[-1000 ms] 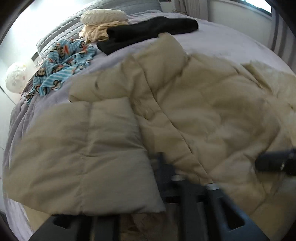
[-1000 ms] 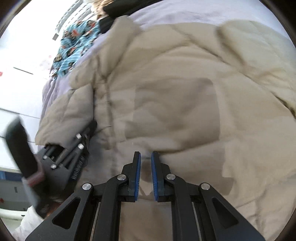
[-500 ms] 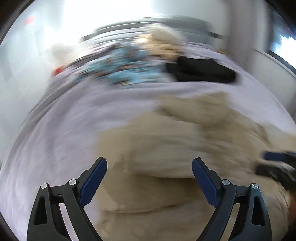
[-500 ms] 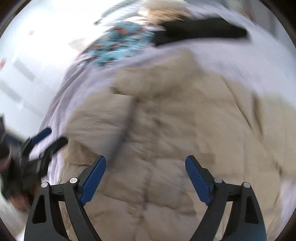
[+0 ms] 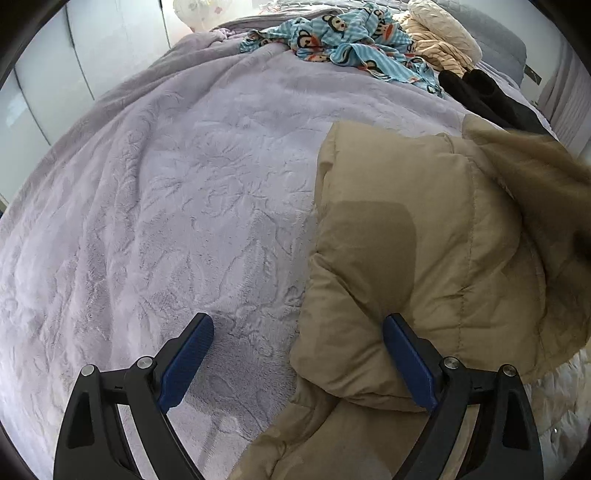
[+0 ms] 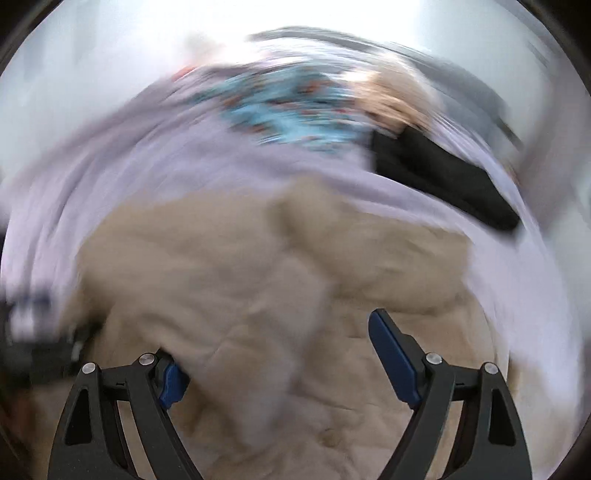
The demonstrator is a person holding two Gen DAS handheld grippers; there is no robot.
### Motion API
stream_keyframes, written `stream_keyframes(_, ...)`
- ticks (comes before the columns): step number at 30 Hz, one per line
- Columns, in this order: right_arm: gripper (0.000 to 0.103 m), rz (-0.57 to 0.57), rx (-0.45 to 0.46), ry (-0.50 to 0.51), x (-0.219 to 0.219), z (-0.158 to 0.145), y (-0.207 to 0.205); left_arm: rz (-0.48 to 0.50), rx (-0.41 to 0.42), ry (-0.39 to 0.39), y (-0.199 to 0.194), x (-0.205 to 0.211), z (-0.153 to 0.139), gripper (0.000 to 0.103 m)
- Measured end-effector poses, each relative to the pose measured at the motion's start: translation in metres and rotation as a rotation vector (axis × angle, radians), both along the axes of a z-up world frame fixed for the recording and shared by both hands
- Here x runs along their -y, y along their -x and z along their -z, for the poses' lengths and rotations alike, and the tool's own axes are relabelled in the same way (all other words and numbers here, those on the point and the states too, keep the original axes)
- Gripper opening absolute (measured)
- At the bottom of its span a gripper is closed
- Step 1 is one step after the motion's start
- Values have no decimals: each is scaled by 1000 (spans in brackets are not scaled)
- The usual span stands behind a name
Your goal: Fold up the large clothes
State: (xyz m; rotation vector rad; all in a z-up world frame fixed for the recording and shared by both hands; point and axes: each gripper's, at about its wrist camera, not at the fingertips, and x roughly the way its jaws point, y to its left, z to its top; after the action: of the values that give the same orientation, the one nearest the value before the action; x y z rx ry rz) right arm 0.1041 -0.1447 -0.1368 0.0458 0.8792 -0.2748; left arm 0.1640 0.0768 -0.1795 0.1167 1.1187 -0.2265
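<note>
A second ago both sets of jaws were nearly closed low over the beige coat; they have just been opening and now both stand wide, gripping nothing. The left gripper (image 5: pixel 297 363) then looked across the spread coat; now it looks mostly at bare bedcover, with the folded puffer coat (image 5: pixel 424 258) pushed to the right of its view. The coat's edge lies between the left jaws, but the blue pads (image 5: pixel 406 362) do not press on it. The right gripper (image 6: pixel 280 362) hovers above the coat's middle (image 6: pixel 240 295), its view smeared by motion, so fine detail there cannot be told; the other gripper shows only as a dark blur at its left edge.

The coat is one, quilted in soft puffy panels with stitched seams, matte beige, with a furry trim (image 5: pixel 535 177) on its far right side. It lies on the bed (image 5: pixel 166 221), whose lilac cover is plush with an embossed, crinkled pattern. Further up the bed lie four other things: one blue striped cartoon-print garment (image 5: pixel 340 37), one cream ribbed knit (image 5: pixel 432 48), one cream quilted cushion (image 5: pixel 443 22) and one black garment (image 5: pixel 491 96).
</note>
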Motion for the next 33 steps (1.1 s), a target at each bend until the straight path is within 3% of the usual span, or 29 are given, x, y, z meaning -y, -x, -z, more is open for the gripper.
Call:
stream_keyframes(2, 89, 146, 36, -182, 49, 0, 12, 30, -26, 32, -9, -1, -5, 94)
stream_keyframes(5, 86, 292, 24, -459, 112, 24, 34, 37, -63, 161, -34, -13, -23, 94)
stream_keyframes(7, 61, 347, -1, -626, 139, 47, 44, 11, -120, 232, -63, -15, -21, 94)
stream_keyframes(9, 25, 381, -18, -764, 154, 66, 47, -24, -211, 297, -92, -13, -7, 94)
stream_keyframes(10, 13, 416, -11, -851, 162, 78, 51, -41, -234, 313, -101, -10, -2, 93)
stream_keyframes(12, 11, 437, 5, -917, 169, 88, 56, -24, -224, 356, -110, 0, -4, 58)
stream_keyframes(13, 10, 432, 9, -918, 170, 88, 57, 5, -210, 369, -109, 6, -10, 29)
stream_keyframes(14, 10, 418, 9, -904, 167, 86, 59, 29, -179, 360, -106, 12, -19, 26)
stream_keyframes(17, 10, 394, -22, -833, 157, 81, 67, 106, -15, 245, -86, 28, -42, 26)
stream_keyframes(23, 9, 392, -47, -808, 149, 95, 82, 27, -25, 50, -101, 20, -2, 26)
stream_keyframes(25, 9, 366, -45, -755, 152, 90, 69, -25, -22, 37, -101, 12, -5, 27)
stream_keyframes(27, 17, 359, -77, -738, 157, 84, 66, -51, 6, 36, -97, 3, -19, 27)
stream_keyframes(28, 21, 365, -90, -726, 158, 79, 69, -48, 24, 42, -92, -1, -26, 27)
stream_keyframes(30, 40, 395, -95, -677, 161, 65, 79, -19, 60, 46, -82, -4, -46, 27)
stream_keyframes(33, 42, 498, -45, -556, 170, 38, 101, 49, 89, 51, -67, 0, -68, 27)
